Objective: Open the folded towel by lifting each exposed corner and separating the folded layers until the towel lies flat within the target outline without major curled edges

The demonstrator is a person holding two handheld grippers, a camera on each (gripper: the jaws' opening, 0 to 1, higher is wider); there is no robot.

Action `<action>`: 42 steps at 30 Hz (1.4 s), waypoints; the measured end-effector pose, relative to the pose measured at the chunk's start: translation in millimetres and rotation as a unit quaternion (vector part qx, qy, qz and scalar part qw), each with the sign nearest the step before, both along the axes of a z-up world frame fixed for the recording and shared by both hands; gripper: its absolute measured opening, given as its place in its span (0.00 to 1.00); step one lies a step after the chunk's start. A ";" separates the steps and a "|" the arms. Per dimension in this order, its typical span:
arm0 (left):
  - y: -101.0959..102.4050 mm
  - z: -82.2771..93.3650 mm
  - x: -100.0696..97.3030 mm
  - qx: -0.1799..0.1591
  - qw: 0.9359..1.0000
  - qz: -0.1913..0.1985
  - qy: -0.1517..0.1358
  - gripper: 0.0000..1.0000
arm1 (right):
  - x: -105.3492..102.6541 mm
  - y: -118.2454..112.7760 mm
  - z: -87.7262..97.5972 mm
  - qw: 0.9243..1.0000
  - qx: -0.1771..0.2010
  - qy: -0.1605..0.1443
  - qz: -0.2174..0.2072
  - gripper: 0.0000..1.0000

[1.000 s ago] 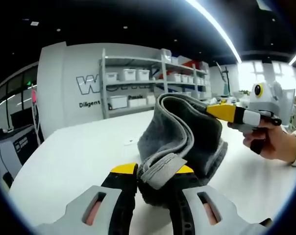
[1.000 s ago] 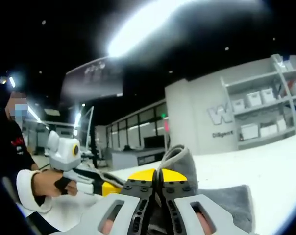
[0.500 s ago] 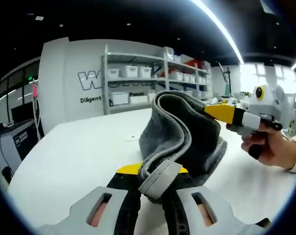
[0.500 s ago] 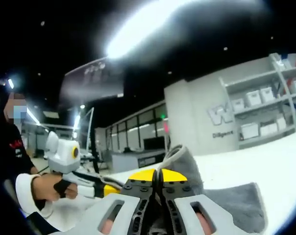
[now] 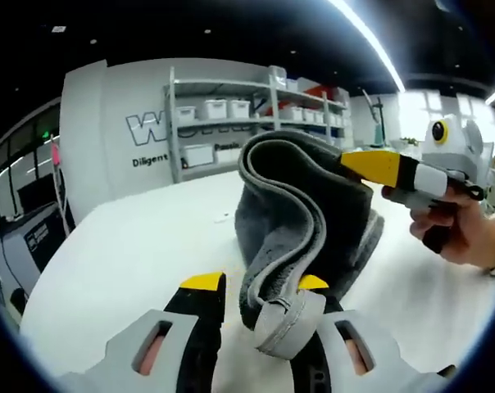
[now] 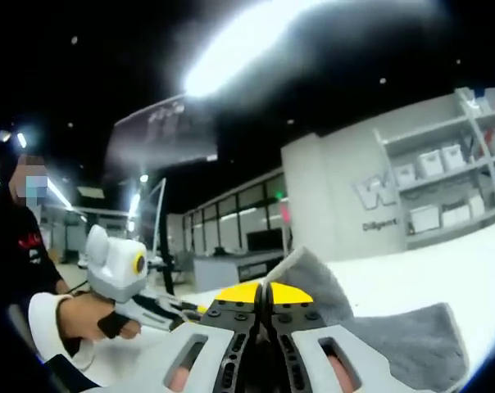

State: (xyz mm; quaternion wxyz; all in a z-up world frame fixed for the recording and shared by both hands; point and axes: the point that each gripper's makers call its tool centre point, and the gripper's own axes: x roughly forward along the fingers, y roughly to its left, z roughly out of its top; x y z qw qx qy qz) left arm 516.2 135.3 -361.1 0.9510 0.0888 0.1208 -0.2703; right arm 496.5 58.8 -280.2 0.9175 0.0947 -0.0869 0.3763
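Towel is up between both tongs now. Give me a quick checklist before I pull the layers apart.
1. Right tongs grip: ok, jaws shut on a grey towel edge in the right gripper view.
2. Left tongs grip: not ok, jaws stand open; the hemmed corner lies loose between them.
3. Layers separated: not ok, towel is bunched in a folded loop.
4. Towel lifted off the white table: cannot tell, its lower end seems to rest there.
5. Target outline: cannot tell, none visible on the table.
6. The two tongs stand apart: ok, towel spans between them.
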 end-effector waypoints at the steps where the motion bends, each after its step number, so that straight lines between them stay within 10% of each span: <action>1: -0.7 -0.2 -0.4 0.005 1.000 -0.001 -0.001 0.30 | -0.4 1.1 0.6 1.000 0.000 -0.001 0.000 0.00; 11: -14.1 14.2 -6.9 0.061 0.996 -0.027 -0.057 0.40 | -0.5 6.0 0.7 1.000 -0.001 -0.002 -0.002 0.00; 30: -34.8 10.8 -9.5 0.084 0.991 -0.066 -0.075 0.45 | -0.3 6.2 8.4 1.000 0.030 -0.002 -0.007 0.00; 42: -47.8 -3.2 -2.4 0.099 0.991 -0.072 -0.062 0.24 | -1.8 6.9 8.2 1.000 0.026 -0.003 -0.007 0.00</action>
